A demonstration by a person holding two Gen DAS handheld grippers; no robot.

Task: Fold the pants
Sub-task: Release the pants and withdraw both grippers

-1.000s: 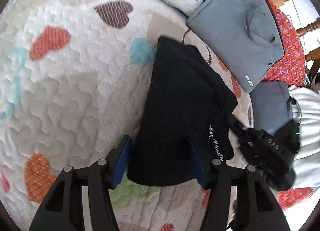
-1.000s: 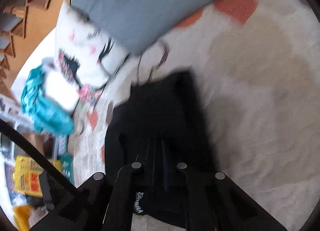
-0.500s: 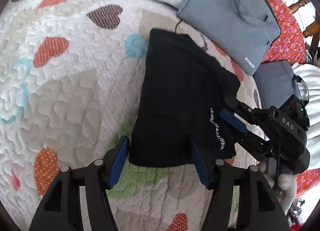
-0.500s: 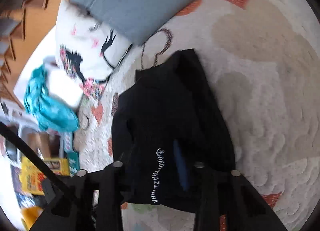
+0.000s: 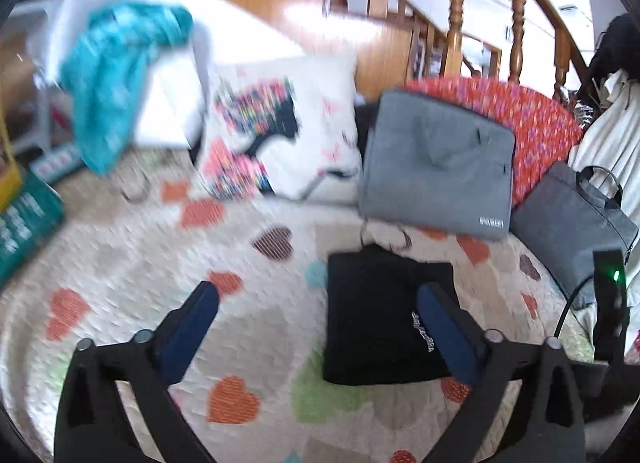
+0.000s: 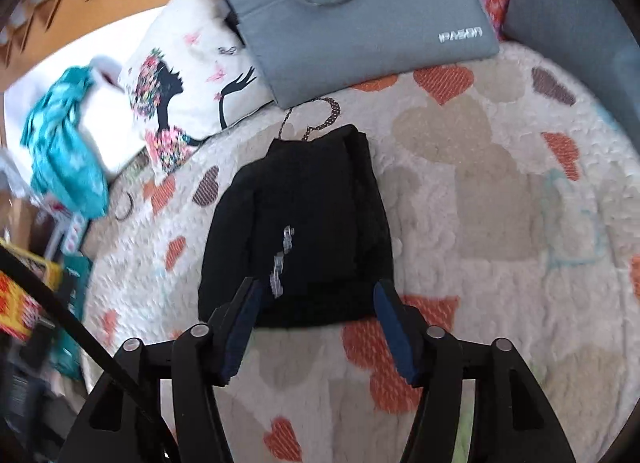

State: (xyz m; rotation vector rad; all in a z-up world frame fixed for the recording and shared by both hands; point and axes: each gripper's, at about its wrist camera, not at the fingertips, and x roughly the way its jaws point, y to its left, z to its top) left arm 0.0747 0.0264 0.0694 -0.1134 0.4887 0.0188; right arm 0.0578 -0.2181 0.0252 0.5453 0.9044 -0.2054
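The black pants (image 5: 380, 315) lie folded into a compact rectangle on the heart-patterned quilt (image 5: 248, 263), with white lettering on top. They also show in the right wrist view (image 6: 304, 231). My left gripper (image 5: 318, 299) is open and empty, raised above the quilt with the pants behind its right finger. My right gripper (image 6: 316, 299) is open and empty, just short of the near edge of the pants, touching nothing.
A grey laptop bag (image 5: 436, 167) leans on a red floral cushion (image 5: 540, 119) behind the pants. A white printed pillow (image 5: 280, 131), a teal cloth (image 5: 116, 75) and a second grey bag (image 5: 572, 215) line the back. Boxes (image 5: 24, 219) sit at far left.
Both grippers have pulled back and up from the pants. My right gripper went from shut to open. My left gripper opened wider and tilted up toward the back of the bed.
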